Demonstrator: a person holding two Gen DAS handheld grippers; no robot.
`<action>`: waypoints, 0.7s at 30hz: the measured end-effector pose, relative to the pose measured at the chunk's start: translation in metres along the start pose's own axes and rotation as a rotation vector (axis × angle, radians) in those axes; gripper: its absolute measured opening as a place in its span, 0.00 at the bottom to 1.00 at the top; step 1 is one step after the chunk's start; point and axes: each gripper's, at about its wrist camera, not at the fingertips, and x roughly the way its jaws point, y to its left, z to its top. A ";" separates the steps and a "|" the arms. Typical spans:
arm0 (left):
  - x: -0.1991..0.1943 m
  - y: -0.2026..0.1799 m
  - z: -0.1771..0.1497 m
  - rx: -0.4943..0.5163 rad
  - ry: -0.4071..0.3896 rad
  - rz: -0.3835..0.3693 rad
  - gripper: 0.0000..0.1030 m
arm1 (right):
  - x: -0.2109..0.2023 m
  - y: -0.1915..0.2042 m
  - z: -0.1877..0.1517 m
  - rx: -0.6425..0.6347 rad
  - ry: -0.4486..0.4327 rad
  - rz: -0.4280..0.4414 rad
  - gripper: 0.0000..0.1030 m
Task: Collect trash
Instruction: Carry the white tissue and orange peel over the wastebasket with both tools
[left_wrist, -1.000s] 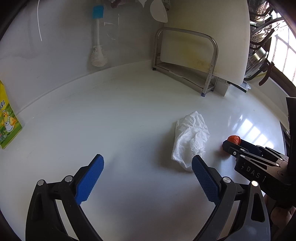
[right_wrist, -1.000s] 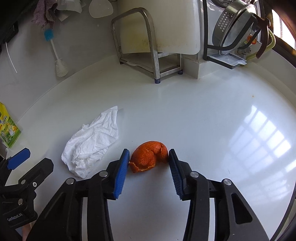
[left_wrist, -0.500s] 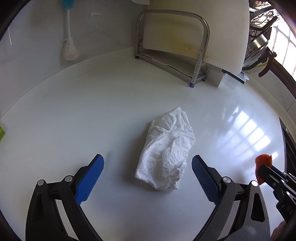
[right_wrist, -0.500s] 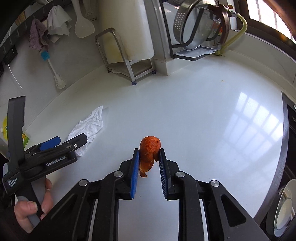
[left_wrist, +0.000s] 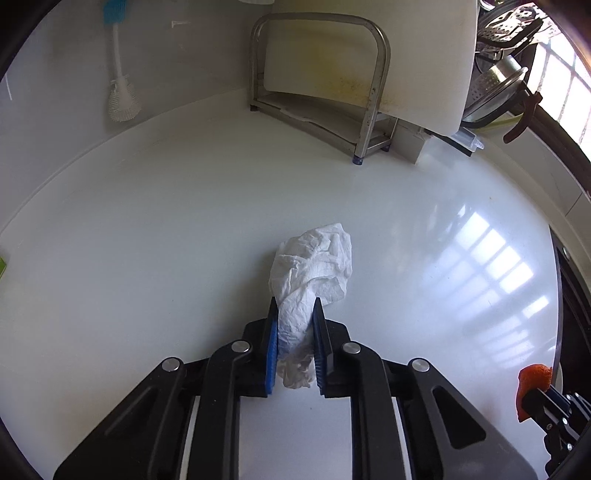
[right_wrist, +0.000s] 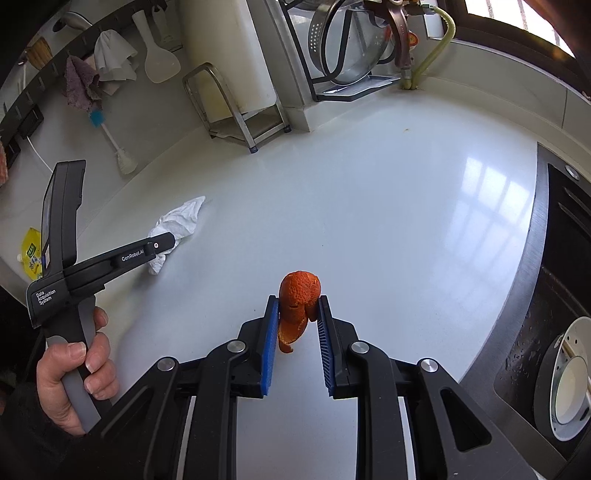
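On the white table (left_wrist: 147, 229) we list a crumpled paper towel (left_wrist: 314, 266), its near end pinched between the blue pads of our left claw (left_wrist: 294, 332) while the rest lies on the surface. Our right claw (right_wrist: 297, 325) is clamped on a curl of orange peel (right_wrist: 298, 295), carried clear above the table near the sink (right_wrist: 554, 288). Along the wall behind we note a metal rack (left_wrist: 369, 92) with a cutting board (left_wrist: 369, 48) and a hanging brush (left_wrist: 120, 85).
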 end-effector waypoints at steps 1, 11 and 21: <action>-0.008 -0.001 -0.004 0.000 -0.003 -0.002 0.16 | -0.005 0.000 -0.002 -0.006 0.004 0.001 0.20; -0.123 -0.012 -0.067 -0.027 0.004 0.065 0.15 | -0.085 -0.014 -0.033 -0.062 0.064 0.083 0.20; -0.224 -0.047 -0.159 -0.158 0.018 0.161 0.15 | -0.170 -0.035 -0.061 -0.220 0.106 0.177 0.20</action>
